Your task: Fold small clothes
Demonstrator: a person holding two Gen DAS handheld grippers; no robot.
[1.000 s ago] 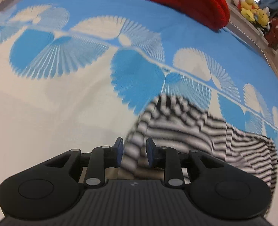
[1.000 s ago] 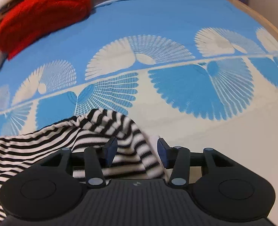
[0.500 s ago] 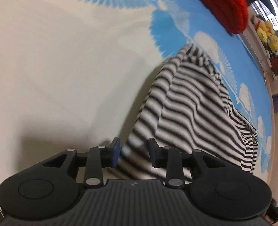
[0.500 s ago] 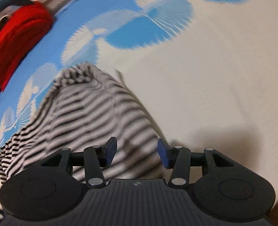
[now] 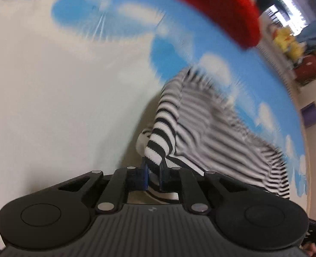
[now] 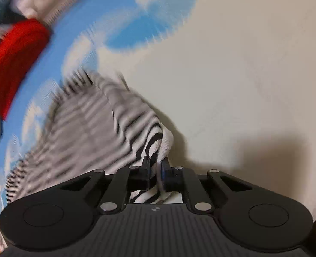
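Nearest each camera, the left gripper [image 5: 153, 174] and the right gripper [image 6: 155, 171] have just been closing, and each now pinches an edge of the striped garment [image 5: 202, 128] between its pads. The garment trails away from both grips across the blue-and-white bedspread [image 5: 50, 98], bunched rather than flat. To fold well, keep both pinches firm, raise the two held edges evenly, draw the cloth taut between them and lay it over squarely so no crease is trapped. Farther back a red knit [image 5: 213, 6] lies well apart.
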